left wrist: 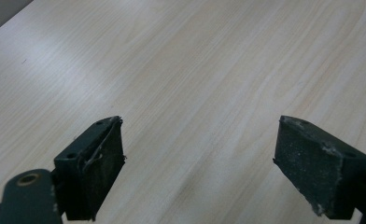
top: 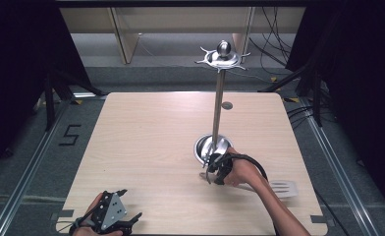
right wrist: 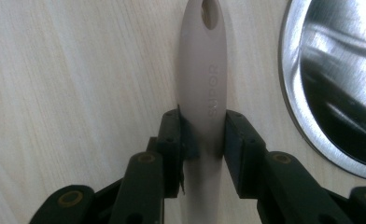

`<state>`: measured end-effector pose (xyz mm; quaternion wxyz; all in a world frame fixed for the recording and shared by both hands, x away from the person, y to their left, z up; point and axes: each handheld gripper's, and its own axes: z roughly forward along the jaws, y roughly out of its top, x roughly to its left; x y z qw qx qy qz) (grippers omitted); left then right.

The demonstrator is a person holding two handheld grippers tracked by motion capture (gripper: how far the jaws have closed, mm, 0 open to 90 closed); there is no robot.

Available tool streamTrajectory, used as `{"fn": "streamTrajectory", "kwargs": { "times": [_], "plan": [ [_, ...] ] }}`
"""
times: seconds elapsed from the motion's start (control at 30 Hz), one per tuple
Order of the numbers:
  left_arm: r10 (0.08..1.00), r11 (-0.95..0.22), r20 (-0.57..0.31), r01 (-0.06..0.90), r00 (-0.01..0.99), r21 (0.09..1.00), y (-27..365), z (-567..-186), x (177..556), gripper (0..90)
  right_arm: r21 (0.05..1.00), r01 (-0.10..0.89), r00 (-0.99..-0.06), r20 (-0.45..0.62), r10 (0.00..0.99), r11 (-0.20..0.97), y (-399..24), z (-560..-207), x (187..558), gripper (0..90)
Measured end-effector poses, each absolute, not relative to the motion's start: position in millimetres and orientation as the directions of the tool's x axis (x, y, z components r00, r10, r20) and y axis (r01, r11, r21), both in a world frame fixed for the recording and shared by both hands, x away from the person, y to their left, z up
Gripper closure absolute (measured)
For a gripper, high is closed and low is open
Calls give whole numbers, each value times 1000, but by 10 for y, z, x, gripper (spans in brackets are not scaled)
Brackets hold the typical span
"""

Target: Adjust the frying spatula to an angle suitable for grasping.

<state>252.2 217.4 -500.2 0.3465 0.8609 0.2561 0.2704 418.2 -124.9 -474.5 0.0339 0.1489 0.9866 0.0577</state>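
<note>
A slotted spatula (top: 284,187) lies flat on the wooden table (top: 146,142), its beige handle (right wrist: 203,88) pointing left past the steel base (top: 206,147) of a utensil stand. My right gripper (top: 212,169) is shut on that handle near its hanging-hole end. In the right gripper view both pads (right wrist: 232,135) press the sides of the handle, and the gripper (right wrist: 202,135) sits just left of the shiny base (right wrist: 335,84). My left gripper (top: 130,221) rests at the table's near left corner, jaws wide open (left wrist: 200,158) over bare wood.
The stand's thin pole (top: 218,105) rises from the base to a round top ring with hooks (top: 223,56). A small round disc (top: 227,105) is set in the table behind it. Dark curtains and cables edge the floor around the table.
</note>
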Motion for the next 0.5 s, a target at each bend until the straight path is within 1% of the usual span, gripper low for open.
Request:
{"fn": "streamTrajectory", "kwargs": {
  "times": [0.13,0.17,0.2,0.23,0.27,0.33,0.37,0.4,0.47,0.5],
  "plan": [
    [630,-632,296,252,718,733,2176,-5001,2525,151,178,299,-948,-59,313,938,-1319,-4681,4157,701],
    [628,-627,283,255,725,736,2175,-5001,2522,151,195,308,-943,-66,326,931,-1345,-4650,4147,702],
    [628,-628,286,255,724,735,2175,-5001,2522,151,219,296,-945,-72,318,930,-1379,-4619,4155,701],
    [629,-628,287,254,723,735,2173,-5001,2520,151,265,333,-932,-52,359,905,-1433,-4538,4115,701],
    [628,-627,284,254,724,737,2173,-5000,2520,151,265,333,-932,-52,359,905,-1433,-4538,4115,701],
    [630,-629,290,255,720,735,2176,-5001,2523,151,307,324,-933,-53,356,895,-1509,-4464,4114,701],
    [629,-632,296,252,719,733,2178,-5005,2531,151,368,334,-921,-67,383,868,-1586,-4395,4096,701],
    [625,-636,293,253,724,729,2180,-5002,2528,151,368,334,-921,-67,383,868,-1586,-4395,4096,701],
    [628,-628,285,255,725,735,2176,-5003,2525,151,401,355,-909,-64,412,845,-1662,-4313,4072,701],
    [628,-628,284,256,725,735,2177,-5003,2527,150,429,378,-891,-72,448,820,-1701,-4268,4051,701]
  ]
}}
